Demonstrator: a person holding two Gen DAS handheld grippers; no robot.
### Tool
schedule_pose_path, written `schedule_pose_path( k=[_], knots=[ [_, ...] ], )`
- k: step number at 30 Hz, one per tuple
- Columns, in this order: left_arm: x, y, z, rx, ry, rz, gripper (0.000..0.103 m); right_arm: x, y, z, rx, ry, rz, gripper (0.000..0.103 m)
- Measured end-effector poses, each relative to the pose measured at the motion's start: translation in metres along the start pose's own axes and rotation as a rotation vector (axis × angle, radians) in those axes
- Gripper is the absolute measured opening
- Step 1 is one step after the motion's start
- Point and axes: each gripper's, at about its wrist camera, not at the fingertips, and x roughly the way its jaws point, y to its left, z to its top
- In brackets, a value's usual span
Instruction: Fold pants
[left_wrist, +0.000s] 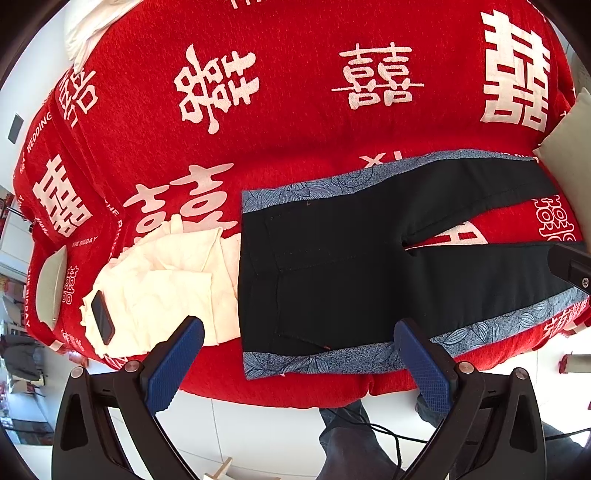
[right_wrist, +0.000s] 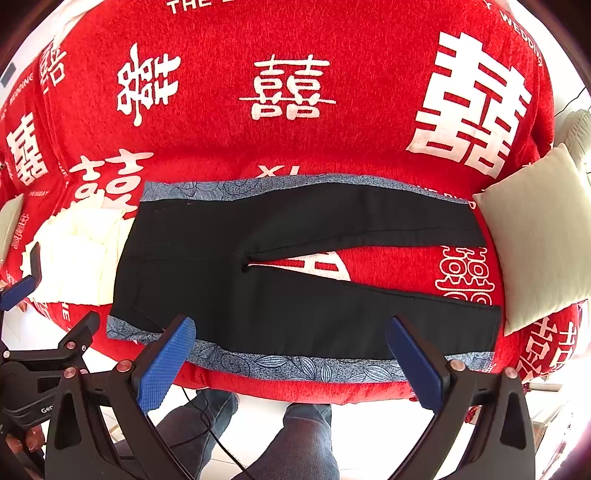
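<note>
A sofa (right_wrist: 295, 147) draped in a red cover with white characters fills both views, above a pale tiled floor (left_wrist: 258, 424). Black pants (right_wrist: 295, 295) with blue patterned side strips lie flat along the seat, waist to the left, legs spread apart toward a beige cushion (right_wrist: 535, 240) at the right end. A cream cloth (left_wrist: 166, 288) lies touching the waistband, a dark phone (left_wrist: 102, 317) resting on it. The left hand-held gripper (left_wrist: 299, 354) hovers with its blue pads wide apart over the near waist corner, gripping nothing. The right hand-held gripper (right_wrist: 291, 352) is equally wide open and empty above the near leg's edge. A person's trouser legs (right_wrist: 306, 439) stand below.
</note>
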Motion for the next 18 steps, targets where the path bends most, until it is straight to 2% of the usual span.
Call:
schedule_pose_path(
  k=[9, 14, 18],
  knots=[
    [-0.002, -0.009, 0.002, -0.032, 0.018, 0.002, 0.103, 0.002, -0.01, -0.002, -0.022, -0.002, 0.019, 0.103],
    [-0.01, -0.018, -0.003, -0.136, 0.053, -0.014, 0.103, 0.002, -0.03, -0.005, -0.056, 0.01, 0.038, 0.103],
    [-0.019, -0.029, -0.01, -0.218, 0.06, 0.001, 0.103, 0.003, -0.045, -0.008, -0.105, 0.022, 0.06, 0.103]
  ],
)
